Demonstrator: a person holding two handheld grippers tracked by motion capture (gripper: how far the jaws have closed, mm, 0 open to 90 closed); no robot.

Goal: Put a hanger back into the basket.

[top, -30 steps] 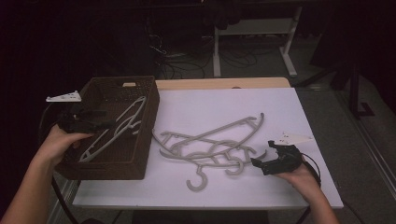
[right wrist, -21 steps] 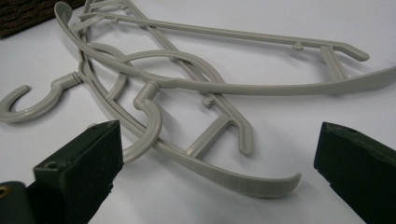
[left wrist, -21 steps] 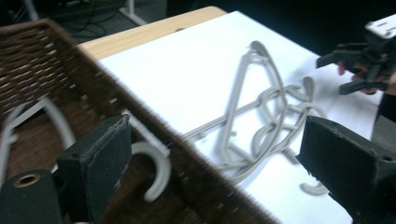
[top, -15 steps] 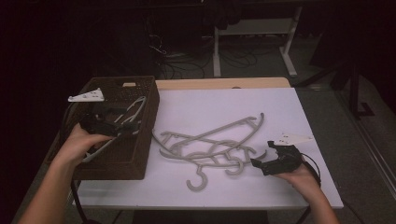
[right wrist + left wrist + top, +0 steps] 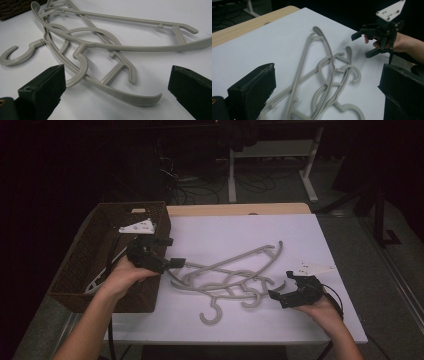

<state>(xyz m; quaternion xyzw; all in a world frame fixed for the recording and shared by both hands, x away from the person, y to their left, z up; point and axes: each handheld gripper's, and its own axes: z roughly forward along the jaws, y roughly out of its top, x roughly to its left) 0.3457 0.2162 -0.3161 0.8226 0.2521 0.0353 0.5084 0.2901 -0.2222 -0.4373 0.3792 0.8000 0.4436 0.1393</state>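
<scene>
So the left gripper (image 5: 170, 252) has swung out of the basket (image 5: 85, 265) toward frame centre, its fingers just opened wide with nothing between them. The grey hangers (image 5: 227, 277) lie tangled mid-tabletop (image 5: 220, 232). The right gripper (image 5: 277, 292) sits lower right beside them, fingers spread, empty.

— What's sitting under all this? A white sheet (image 5: 235, 237) is covering the wooden tabletop (image 5: 235, 209), whose far edge is peeking out.

— And behind? Cables (image 5: 192, 177) are trailing over the dark floor, and a white desk frame (image 5: 272, 167) is standing there on its legs.
</scene>
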